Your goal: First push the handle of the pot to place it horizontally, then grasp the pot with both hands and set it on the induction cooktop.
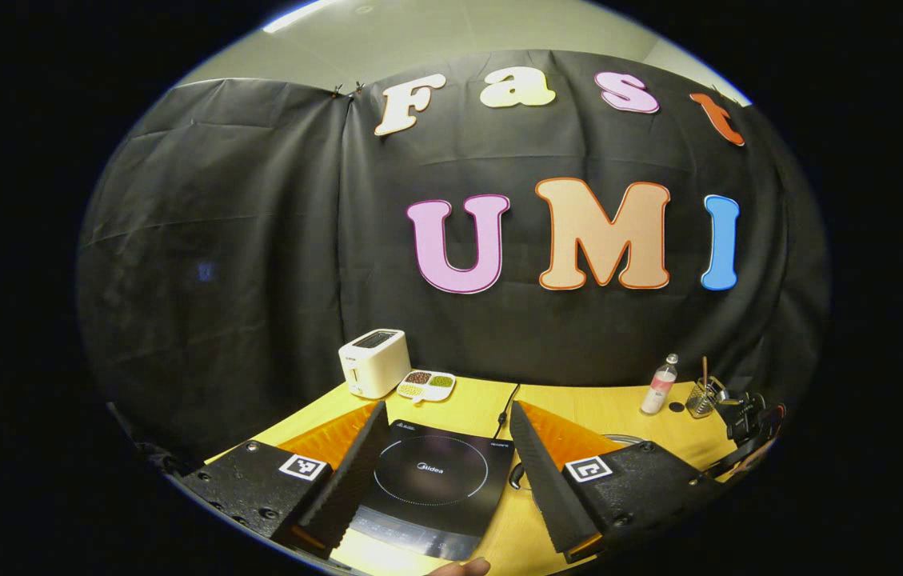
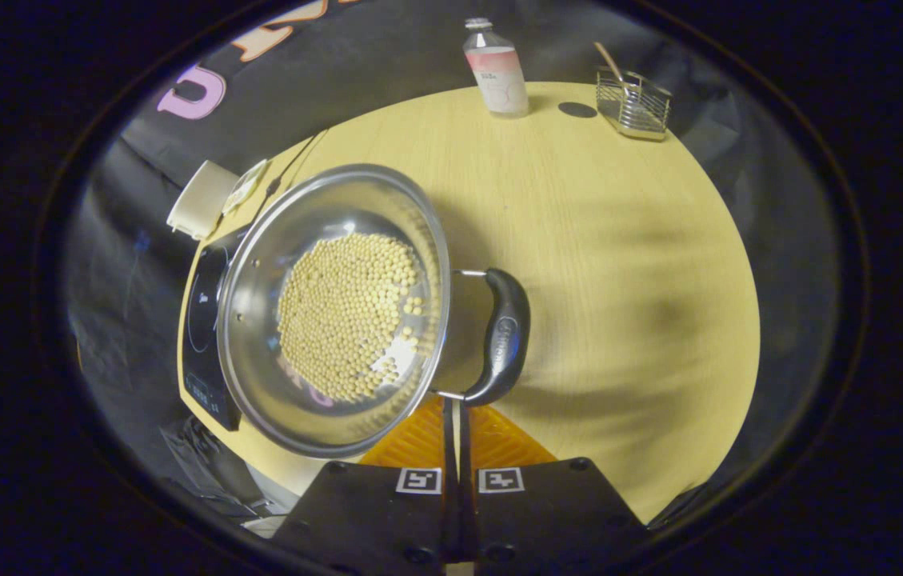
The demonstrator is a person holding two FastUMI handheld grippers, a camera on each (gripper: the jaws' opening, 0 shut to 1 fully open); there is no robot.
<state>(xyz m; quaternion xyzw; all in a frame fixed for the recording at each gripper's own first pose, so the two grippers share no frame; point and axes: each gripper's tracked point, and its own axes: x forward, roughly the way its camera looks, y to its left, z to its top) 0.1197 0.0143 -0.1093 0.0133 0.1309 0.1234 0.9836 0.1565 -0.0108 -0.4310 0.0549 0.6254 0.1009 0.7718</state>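
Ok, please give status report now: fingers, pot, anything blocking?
Left gripper open above black induction cooktop. Right gripper shut near black handle of steel pot. Nothing blocking.

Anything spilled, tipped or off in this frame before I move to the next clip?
Nothing spilled: the beans all sit inside the pot, bunched toward one side. The pot's black handle lies level, with the right gripper shut just below it. The induction cooktop is bare.
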